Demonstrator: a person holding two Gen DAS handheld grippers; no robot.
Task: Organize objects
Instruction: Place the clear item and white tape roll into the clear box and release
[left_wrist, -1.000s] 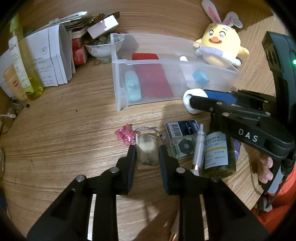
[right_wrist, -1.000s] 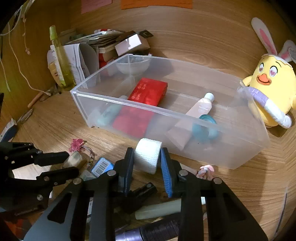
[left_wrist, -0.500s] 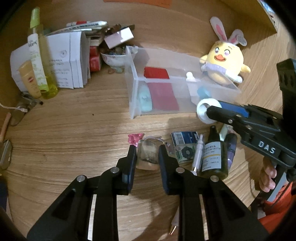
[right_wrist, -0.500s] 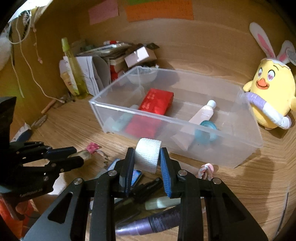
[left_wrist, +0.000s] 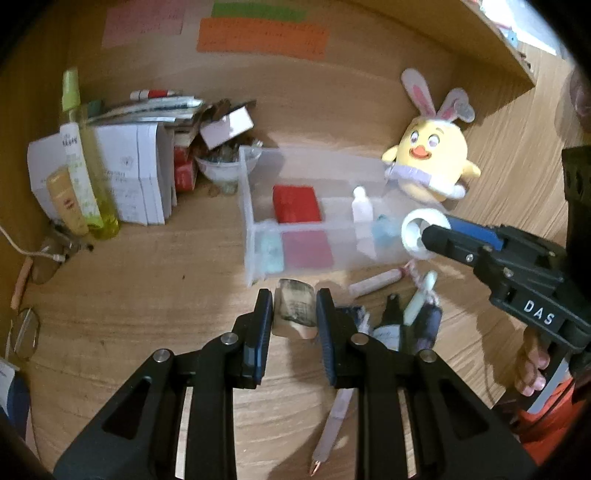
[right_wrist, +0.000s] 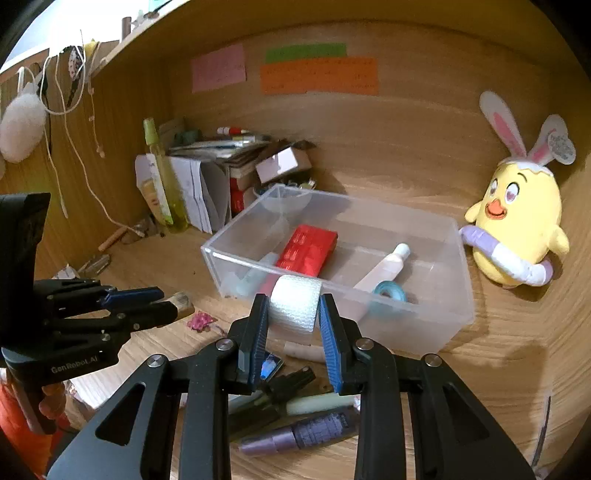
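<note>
Now both grippers hang above the wooden desk (left_wrist: 129, 295), each with something clamped between its jaws. The left gripper (left_wrist: 294, 314) grips a small clear bottle (left_wrist: 296, 308) with a dark smudged label, its pale cap end pointing back toward the camera; in the right wrist view the same bottle (right_wrist: 181, 300) sticks out past the fingertips, clear of the desk. The right gripper (right_wrist: 293, 314) is closed on a roll of white gauze (right_wrist: 294, 308), held just in front of the near wall of a clear plastic bin (right_wrist: 424, 325). Inside the bin lie a red box (right_wrist: 308, 251), a pale tube (right_wrist: 384, 267), a teal tape roll (right_wrist: 389, 291) and a light blue item that is blurred through the wall. On the desk below the grippers sit a purple tube (right_wrist: 306, 434), a dark bottle (left_wrist: 388, 328) and a pink bead trinket (right_wrist: 200, 320). A yellow chick plush (right_wrist: 517, 225) with rabbit ears stands just beside the right end of the bin. A person's fingers (left_wrist: 532, 365) wrap the right gripper's handle.
</note>
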